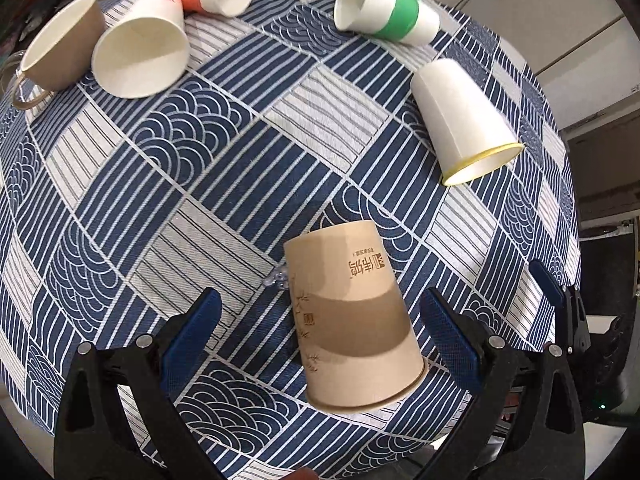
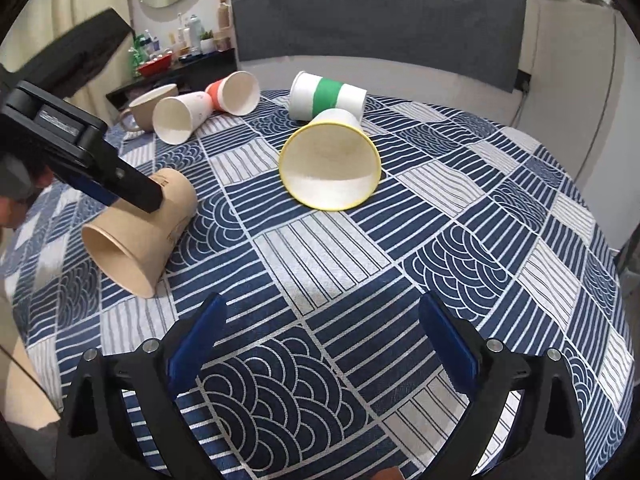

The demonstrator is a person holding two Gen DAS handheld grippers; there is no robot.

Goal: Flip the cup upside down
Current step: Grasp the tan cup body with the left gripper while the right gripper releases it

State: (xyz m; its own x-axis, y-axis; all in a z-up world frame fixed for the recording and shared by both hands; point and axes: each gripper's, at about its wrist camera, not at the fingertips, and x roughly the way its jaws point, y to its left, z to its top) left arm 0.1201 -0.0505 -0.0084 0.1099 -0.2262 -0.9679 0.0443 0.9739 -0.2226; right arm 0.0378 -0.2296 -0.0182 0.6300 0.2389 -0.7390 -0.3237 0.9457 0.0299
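Tan paper forms the printed cup (image 1: 352, 316) lying on its side on the blue-and-white patterned cloth of the round surface (image 1: 224, 184), its open mouth toward the left wrist camera and its base pointing away. That tan paper cup sits between the spread fingers of the left gripper (image 1: 320, 320), and neither blue pad touches it. From the right wrist view the same cup (image 2: 140, 232) lies at the left, with one black finger of the left gripper (image 2: 120, 186) over its upper side. The right gripper (image 2: 322, 340) hovers with its jaws wide apart over bare cloth, holding nothing. A white paper cup with a yellow rim (image 2: 330, 164) lies on its side near the middle, mouth facing the right camera. Behind it rests a white cup with a green band (image 2: 326, 96), and farther left an orange-and-white cup (image 2: 234, 94), a plain white cup (image 2: 178, 118) and a brown mug (image 2: 148, 112), clustered together at the far edge.
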